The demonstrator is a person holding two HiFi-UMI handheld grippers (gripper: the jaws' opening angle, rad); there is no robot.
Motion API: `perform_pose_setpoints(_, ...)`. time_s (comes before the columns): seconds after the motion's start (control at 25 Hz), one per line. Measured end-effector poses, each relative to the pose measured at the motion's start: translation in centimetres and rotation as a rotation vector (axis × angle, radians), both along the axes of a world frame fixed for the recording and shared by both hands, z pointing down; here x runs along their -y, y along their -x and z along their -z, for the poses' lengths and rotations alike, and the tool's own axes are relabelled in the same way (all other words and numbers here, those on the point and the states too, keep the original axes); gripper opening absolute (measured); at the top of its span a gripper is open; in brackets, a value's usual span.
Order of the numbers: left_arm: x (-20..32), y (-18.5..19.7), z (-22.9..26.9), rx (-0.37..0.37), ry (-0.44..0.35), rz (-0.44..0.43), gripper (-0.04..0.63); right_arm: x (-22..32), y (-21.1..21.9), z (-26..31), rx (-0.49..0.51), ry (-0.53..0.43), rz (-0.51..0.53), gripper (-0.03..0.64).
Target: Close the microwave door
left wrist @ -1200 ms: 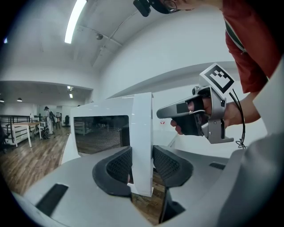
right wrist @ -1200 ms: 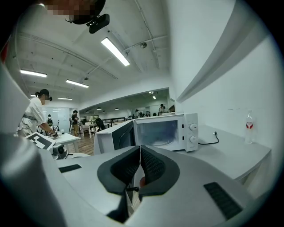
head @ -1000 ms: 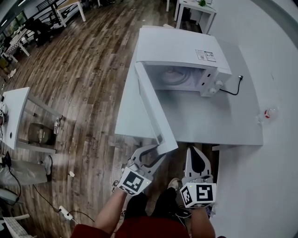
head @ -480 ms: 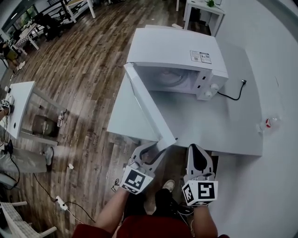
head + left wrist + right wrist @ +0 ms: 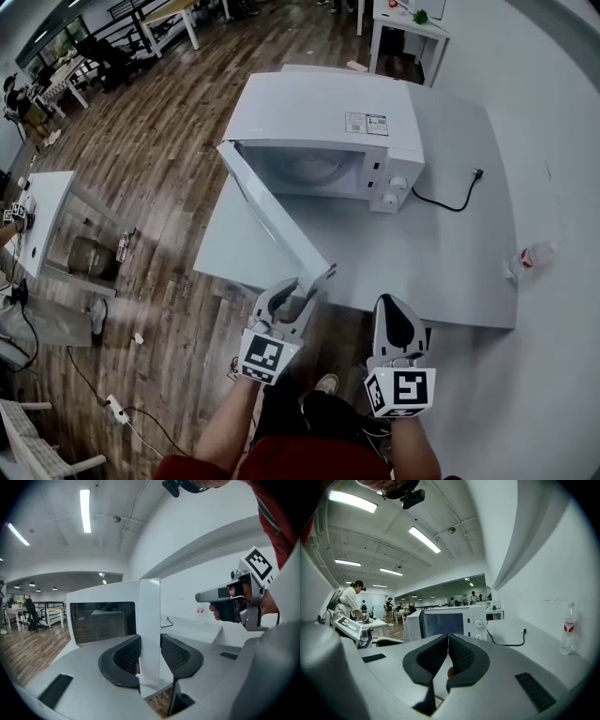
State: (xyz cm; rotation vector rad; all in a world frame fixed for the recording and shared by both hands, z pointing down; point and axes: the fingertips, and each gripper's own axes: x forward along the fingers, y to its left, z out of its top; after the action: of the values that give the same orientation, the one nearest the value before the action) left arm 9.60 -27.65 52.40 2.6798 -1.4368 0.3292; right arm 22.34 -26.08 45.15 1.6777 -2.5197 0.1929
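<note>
at the table's near edge: the left gripper (image 5: 289, 298) has its jaws clamped on the free edge of the door (image 5: 272, 220), one pad on each face.
right gripper (image 5: 394, 311): jaws pressed together on nothing, held just off the table (image 5: 450, 281) in front of the person.
where the door is: swung wide open, hinged at the left front corner of the microwave (image 5: 323, 117), which sits toward the table's far side; the oven mouth is uncovered.
risk one: the pads hold only a thin strip of smooth panel, so a push off the door's arc would likely slip them off.
risk two: a hard sideways shove could slide the whole microwave and tug its cable (image 5: 441, 202) rather than turn the hinge.
risk three: jaws left on the edge at the end would be pinched against the oven front, and the door would not latch.
door's heading: the panel stands upright, and its free edge points toward the person.
long axis: level, from hinge to free edge, slanting away from the oven front.
</note>
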Motion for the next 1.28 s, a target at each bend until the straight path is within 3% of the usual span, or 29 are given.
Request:
perform_pose_setpoints(0.36, 2.7, -2.8, -0.2, -0.011, -0.007, 0.065, 0.150, 1.4, -3.5, -0.1, 0.010, -0.015, -0.039, 0.028)
perform_pose_setpoints(1.28, 10.4, -8.3, 0.7, -0.046, -0.071, 0.048, 0.138, 10.0, -6.0, -0.8, 0.005, 0.020, -0.050, 0.028)
